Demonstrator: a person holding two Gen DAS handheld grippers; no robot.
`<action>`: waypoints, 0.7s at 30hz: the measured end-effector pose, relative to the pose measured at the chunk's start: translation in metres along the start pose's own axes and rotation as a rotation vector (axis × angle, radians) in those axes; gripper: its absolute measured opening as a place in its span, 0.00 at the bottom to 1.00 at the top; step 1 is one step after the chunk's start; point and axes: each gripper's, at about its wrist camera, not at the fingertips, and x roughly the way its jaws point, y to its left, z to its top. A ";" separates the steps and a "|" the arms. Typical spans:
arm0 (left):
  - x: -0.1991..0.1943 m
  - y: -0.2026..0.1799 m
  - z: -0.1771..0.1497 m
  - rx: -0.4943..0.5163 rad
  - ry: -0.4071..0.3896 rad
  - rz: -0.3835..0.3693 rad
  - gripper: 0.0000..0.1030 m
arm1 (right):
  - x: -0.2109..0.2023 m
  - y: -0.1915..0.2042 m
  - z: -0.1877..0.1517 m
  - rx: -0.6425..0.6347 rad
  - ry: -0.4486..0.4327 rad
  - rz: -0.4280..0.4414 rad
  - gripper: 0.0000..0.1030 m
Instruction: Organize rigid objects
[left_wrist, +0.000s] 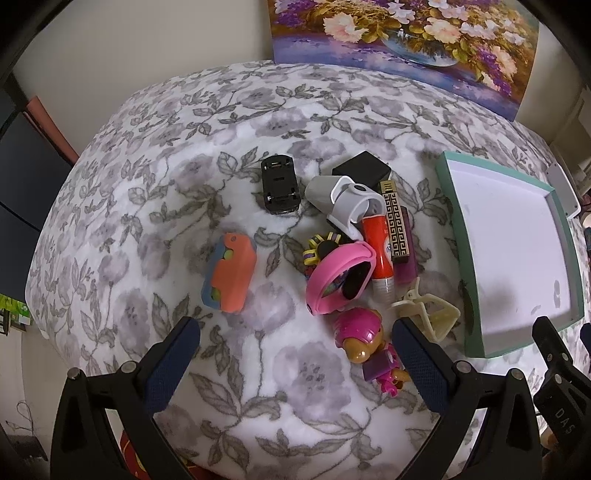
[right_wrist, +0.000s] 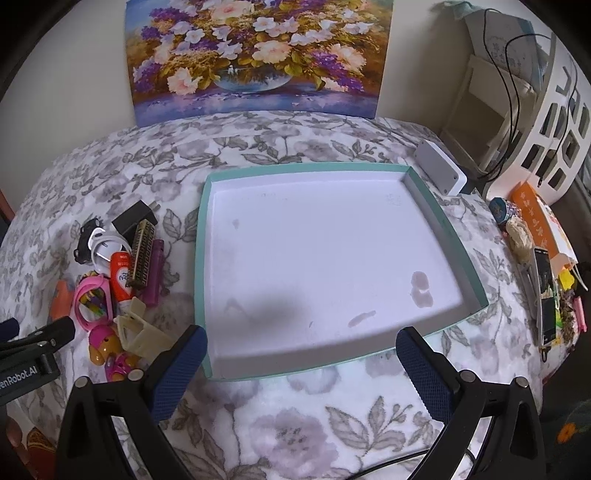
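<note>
Both grippers hang spread and empty over the floral blanket (left_wrist: 147, 184); left gripper (left_wrist: 295, 354) faces one pile, right gripper (right_wrist: 301, 354) one teal-rimmed tray (right_wrist: 207, 280), bare inside, just ahead of its fingertips; beyond the left fingers lie one pink figure (left_wrist: 360, 336), one cream clip (left_wrist: 432, 314), one pink band (left_wrist: 332, 277), one red tube (left_wrist: 378, 254), one orange toy car (left_wrist: 231, 273) apart, one black car (left_wrist: 279, 188) farther.

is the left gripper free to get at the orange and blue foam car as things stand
Probably yes: the orange and blue foam car lies alone on the floral blanket, apart from the pile, and the left gripper hangs open just short of it.
</note>
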 end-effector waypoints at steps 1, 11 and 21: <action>0.000 0.000 0.000 -0.001 0.000 0.001 1.00 | 0.000 -0.001 0.000 0.004 0.000 0.000 1.00; 0.000 -0.002 0.001 0.008 -0.004 0.004 1.00 | 0.003 -0.002 -0.001 0.013 0.011 0.009 1.00; 0.000 0.000 0.000 0.005 0.001 0.002 1.00 | 0.003 0.000 -0.001 0.003 0.015 0.005 1.00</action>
